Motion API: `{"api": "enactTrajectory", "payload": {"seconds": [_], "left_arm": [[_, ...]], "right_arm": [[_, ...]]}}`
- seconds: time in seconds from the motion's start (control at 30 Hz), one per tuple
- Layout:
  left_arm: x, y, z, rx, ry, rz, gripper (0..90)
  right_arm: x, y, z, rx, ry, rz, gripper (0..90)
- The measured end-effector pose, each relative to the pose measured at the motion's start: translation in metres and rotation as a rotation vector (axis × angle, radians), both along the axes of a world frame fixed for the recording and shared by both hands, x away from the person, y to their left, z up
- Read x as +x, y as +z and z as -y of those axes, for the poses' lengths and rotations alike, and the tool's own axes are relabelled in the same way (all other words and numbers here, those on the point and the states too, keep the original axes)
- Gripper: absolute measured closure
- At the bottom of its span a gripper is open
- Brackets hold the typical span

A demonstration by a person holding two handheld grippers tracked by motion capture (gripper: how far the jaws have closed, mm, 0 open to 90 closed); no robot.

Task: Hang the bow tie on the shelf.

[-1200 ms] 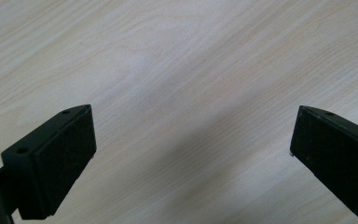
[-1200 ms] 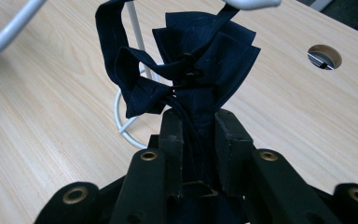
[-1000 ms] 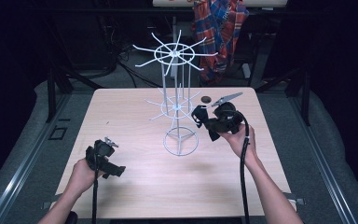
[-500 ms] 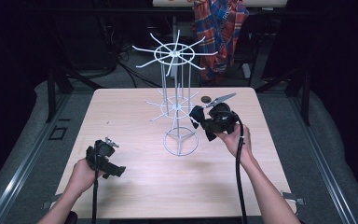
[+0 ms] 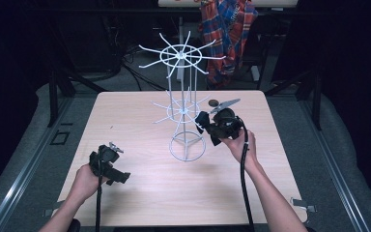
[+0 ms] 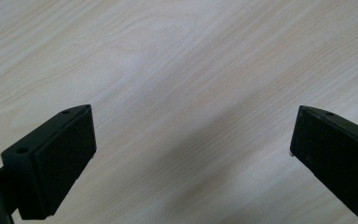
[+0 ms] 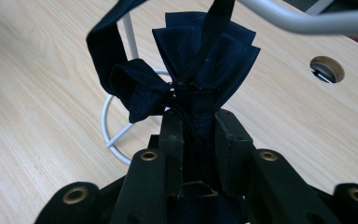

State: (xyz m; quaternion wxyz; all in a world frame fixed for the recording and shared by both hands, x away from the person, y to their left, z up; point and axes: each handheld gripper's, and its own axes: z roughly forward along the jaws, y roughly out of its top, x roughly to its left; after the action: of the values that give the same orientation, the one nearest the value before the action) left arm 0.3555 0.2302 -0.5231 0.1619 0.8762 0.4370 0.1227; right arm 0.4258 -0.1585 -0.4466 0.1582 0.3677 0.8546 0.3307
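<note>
A dark navy bow tie (image 7: 205, 51) with a thin strap (image 7: 103, 39) is pinched at its knot by my right gripper (image 7: 199, 116), which is shut on it. In the high view this gripper (image 5: 207, 126) holds the bow tie (image 5: 200, 118) right beside the lower spokes of the white wire rack (image 5: 181, 55), above its base ring (image 5: 187, 147). One rack arm (image 7: 307, 21) crosses just above the tie. My left gripper (image 5: 112, 169) rests low over the front left of the table. Its jaws stand wide apart (image 6: 193, 116) over bare wood, holding nothing.
The light wooden table (image 5: 135, 121) has a round cable hole (image 5: 213, 102) behind the right gripper, also in the right gripper view as the hole (image 7: 327, 69). A plaid shirt (image 5: 227, 29) hangs beyond the table's far edge. Dark surroundings frame the table.
My right gripper has drifted slightly left and nearer, toward the rack, still holding the bow tie. The left gripper has stayed put.
</note>
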Motion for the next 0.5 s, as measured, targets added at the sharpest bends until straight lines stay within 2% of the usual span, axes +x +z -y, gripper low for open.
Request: {"api": "enactTrajectory", "payload": {"seconds": [0.3, 0.37, 0.4, 0.5], "left_arm": [[-0.0005, -0.0004, 0.0003, 0.003, 0.001, 0.0, 0.1], [-0.0011, 0.0003, 0.0004, 0.0, -0.003, -0.001, 0.2], [-0.0013, 0.0005, 0.0003, 0.002, -0.002, 0.004, 0.2], [-0.001, 0.0005, 0.0, 0.0, -0.003, 0.004, 0.2]], "right_arm": [[0.0022, -0.0064, -0.0024, -0.028, 0.008, -0.018, 73.9], [0.0013, -0.0072, -0.0037, -0.043, -0.002, -0.009, 73.9], [0.0007, -0.0084, -0.0054, -0.068, -0.028, 0.003, 73.9], [0.0003, -0.0089, -0.0066, -0.077, -0.029, 0.013, 73.6]]}}
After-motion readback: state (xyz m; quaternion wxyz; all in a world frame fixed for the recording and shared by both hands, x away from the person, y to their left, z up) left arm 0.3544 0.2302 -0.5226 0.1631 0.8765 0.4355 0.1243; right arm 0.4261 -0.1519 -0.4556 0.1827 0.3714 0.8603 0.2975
